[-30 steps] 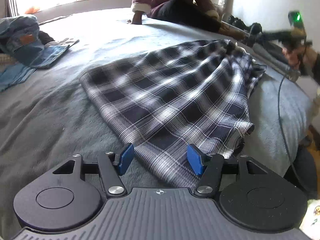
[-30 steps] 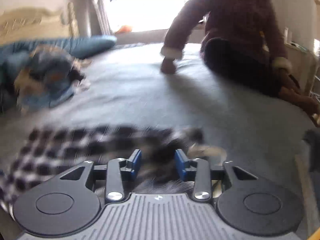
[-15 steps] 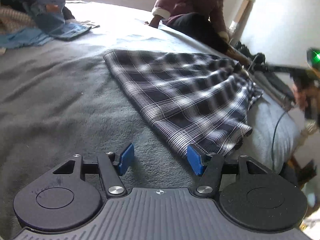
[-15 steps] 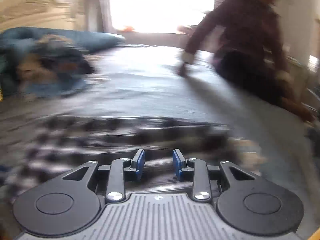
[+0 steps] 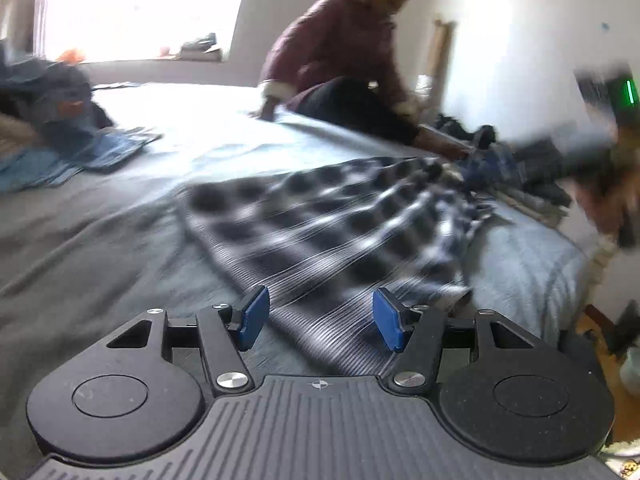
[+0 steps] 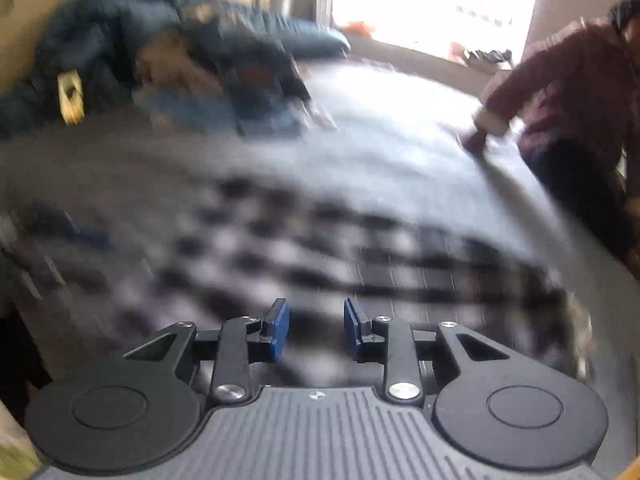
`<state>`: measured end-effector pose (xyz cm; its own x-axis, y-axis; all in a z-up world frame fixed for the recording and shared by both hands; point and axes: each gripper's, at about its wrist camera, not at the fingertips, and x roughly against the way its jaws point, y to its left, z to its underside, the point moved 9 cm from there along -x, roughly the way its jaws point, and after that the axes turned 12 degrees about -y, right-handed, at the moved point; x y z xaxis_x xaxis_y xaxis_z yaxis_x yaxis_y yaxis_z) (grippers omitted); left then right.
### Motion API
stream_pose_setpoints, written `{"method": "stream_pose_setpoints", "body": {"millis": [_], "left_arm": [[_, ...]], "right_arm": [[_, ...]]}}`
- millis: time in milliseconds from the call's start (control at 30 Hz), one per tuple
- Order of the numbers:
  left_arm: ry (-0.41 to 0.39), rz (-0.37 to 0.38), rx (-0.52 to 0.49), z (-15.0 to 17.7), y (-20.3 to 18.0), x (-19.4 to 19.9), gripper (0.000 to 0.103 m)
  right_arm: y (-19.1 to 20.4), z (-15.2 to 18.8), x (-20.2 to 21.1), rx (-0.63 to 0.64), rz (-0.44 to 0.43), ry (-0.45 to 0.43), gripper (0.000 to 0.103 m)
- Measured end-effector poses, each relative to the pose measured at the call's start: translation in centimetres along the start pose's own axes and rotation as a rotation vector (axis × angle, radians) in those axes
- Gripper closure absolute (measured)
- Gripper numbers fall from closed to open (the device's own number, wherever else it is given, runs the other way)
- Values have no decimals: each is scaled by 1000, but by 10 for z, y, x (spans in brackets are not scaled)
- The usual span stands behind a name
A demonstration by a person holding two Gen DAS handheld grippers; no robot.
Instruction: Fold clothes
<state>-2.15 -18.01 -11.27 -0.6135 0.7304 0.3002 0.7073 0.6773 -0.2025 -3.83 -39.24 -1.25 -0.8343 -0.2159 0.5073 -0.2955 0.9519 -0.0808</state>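
A plaid garment (image 5: pixel 344 236) lies spread flat on the grey bed (image 5: pixel 100 248), running away from the left gripper (image 5: pixel 318 314), whose blue fingers (image 5: pixel 252 316) stand apart with the cloth's near corner between them, not pinched. The right gripper (image 6: pixel 316 330) hangs over the same cloth (image 6: pixel 280 256), its fingers (image 6: pixel 276 330) narrower but gapped, gripping nothing. Beyond the fingers, a heap of denim clothes (image 5: pixel 60 120) lies left, and a person (image 5: pixel 344 64) sits on the bed's far edge.
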Motion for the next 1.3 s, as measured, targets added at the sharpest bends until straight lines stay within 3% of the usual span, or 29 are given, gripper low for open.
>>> {"method": "stream_pose_setpoints", "body": {"millis": [133,200,300,433,600,667,800,933,1067,1133,1200,1300], "left_arm": [[82,52,-44,23,-14,-23,46],[129,41,-63,39,-15,-30,46],[126,39,-43,45,-12,-29,46],[121,47,-35,48,-11,-28,46],[115,53,-63,51,-14,-28,45],[115,57,-62,51,-15,-28,45],[114,71,-60,51,-14,-26,45],[117,87,-47,47,-12,-23,44],[91,78,-30,31,-4,-14,44],[46,82,-43,18,-5,-7,44],[38,83,-54,8,-8,-12,44],[74,82,-68,8,-16,-34,44]], "right_arm": [[26,-34,-38,15,-107,3,69],[35,-30,-77,46,-130,36,69],[44,-23,-138,-11,-193,76,69],[63,-27,-206,-50,-245,38,69],[62,-23,-281,-91,-197,19,67],[52,-27,-286,-173,-202,6,66],[4,-50,-236,-314,-132,-93,66],[-74,-76,-102,-392,-13,-260,64],[-136,-89,63,-317,216,-417,60],[-154,-83,118,-305,297,-443,58],[-165,-65,141,-318,327,-415,57],[-175,-22,118,-313,338,-320,57]]}}
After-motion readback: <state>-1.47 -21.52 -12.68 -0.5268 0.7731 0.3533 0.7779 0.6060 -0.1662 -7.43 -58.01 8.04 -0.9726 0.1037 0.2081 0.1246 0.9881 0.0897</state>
